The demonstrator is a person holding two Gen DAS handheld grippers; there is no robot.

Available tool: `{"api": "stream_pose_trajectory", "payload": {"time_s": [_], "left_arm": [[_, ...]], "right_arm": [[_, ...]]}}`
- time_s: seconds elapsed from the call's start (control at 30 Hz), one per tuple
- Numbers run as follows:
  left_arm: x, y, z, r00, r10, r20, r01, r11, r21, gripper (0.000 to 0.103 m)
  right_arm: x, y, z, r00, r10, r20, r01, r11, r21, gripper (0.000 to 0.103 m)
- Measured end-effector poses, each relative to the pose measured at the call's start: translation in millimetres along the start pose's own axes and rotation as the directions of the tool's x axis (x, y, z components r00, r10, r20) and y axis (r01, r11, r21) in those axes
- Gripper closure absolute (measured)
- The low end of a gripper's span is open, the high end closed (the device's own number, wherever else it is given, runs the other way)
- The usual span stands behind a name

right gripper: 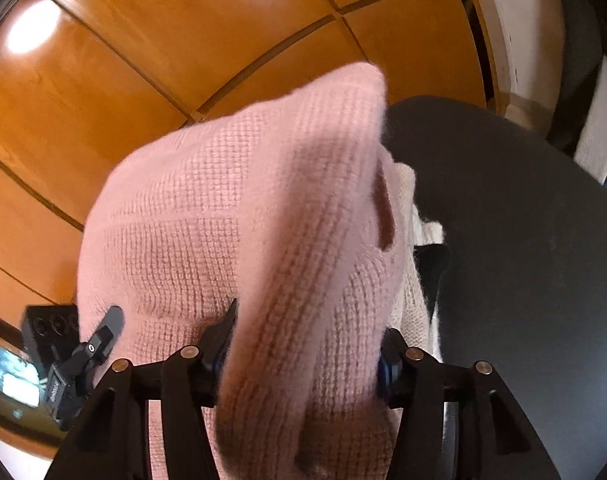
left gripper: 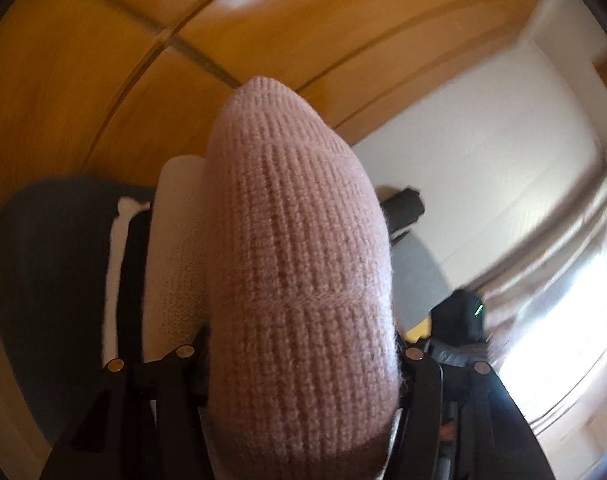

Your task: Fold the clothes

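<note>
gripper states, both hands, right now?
Left gripper: shut on the pink knit garment, bunched between its fingers.
Right gripper: shut on the same pink knit garment, a thick fold between its fingers.

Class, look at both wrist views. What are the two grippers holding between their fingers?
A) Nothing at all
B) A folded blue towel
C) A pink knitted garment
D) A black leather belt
C: a pink knitted garment bulges up between the fingers of the left gripper, and the same pink knit is bunched between those of the right gripper.
</note>
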State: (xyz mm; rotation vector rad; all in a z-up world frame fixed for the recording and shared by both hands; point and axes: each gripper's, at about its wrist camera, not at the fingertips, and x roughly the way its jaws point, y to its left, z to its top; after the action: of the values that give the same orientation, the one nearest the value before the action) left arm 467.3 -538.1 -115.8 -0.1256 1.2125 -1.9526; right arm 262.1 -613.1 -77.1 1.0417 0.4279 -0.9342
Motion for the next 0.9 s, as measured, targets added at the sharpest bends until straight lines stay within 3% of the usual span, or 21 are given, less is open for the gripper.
{"api": "stream_pose_trajectory", "payload": {"time_s": [0.13,0.23,0.3,0.37,0.43,0.6,0.73,0.8,0.9], "left_arm": [[-16,-14,-4,0.999,0.018,-0.026,-0.017,0.999,0.035,0.046],[-29,-22,-18,0.997,0.068,-0.03,-0.063,0.989,0.131,0.046],[-30,-14,-24,0.996,0.07,-0.059,-0.062,0.99,0.123,0.045],[-32,-11,-23,0.996,0.059,-0.071,-0.052,0.994,0.101,0.045],[-34,-12,-21,0.995,0.054,-0.08,-0.047,0.995,0.087,0.044],[-43,-31,-27,0.987,0.108,-0.115,-0.093,0.987,0.13,0.043],[-56,-40,-38,0.98,0.157,-0.119,-0.136,0.977,0.164,0.041],[-63,-45,-43,0.976,0.184,-0.113,-0.161,0.969,0.188,0.039],[-77,-52,-51,0.969,0.23,-0.094,-0.206,0.954,0.219,0.039]], "right_arm": [[-21,13,-8,0.999,0.031,0.019,-0.03,0.999,-0.019,0.043],[-36,30,-15,1.0,0.011,0.029,-0.008,0.996,-0.087,0.038],[-40,39,-23,0.999,-0.002,0.038,0.008,0.989,-0.146,0.038],[-27,36,-34,0.998,-0.063,-0.016,0.06,0.987,-0.146,0.032],[-31,29,-42,0.998,-0.07,0.008,0.07,0.993,-0.093,0.01],[-74,-23,-11,0.996,-0.061,0.058,0.062,0.998,-0.021,0.008],[-112,-14,-14,0.985,-0.069,0.16,0.079,0.996,-0.052,0.008],[-115,-16,26,0.972,-0.079,0.223,0.102,0.99,-0.094,0.008],[-139,3,11,0.965,-0.013,0.264,0.068,0.978,-0.199,0.008]]}}
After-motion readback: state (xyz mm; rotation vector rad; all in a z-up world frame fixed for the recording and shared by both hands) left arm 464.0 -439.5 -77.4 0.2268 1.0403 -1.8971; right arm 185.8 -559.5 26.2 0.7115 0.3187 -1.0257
